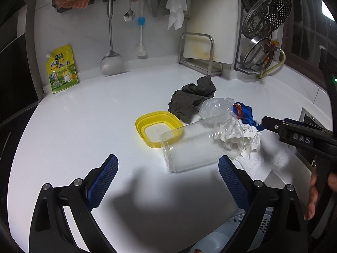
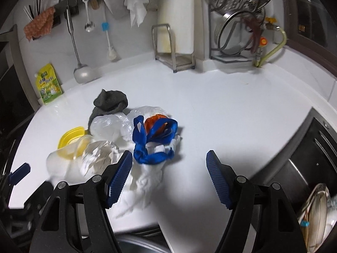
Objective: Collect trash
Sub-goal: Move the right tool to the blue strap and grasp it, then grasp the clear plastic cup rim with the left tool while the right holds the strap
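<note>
Trash sits heaped on the worktop (image 1: 84, 126): clear jar (image 1: 195, 147) on its side ahead of my wide-open, empty left gripper (image 1: 168, 181), blue strap (image 2: 153, 145) just left of my open, empty right gripper (image 2: 169, 179). I should shift left before closing.

Crumpled paper (image 1: 236, 139) seen only through the clear container (image 1: 198, 145), blurred in the right wrist view. Orange item (image 2: 154, 122) half hidden by blue strap (image 2: 147, 145) (identity unclear). Basket (image 1: 248, 227) cut off at the bottom edge behind 2 gripper arms.
</note>
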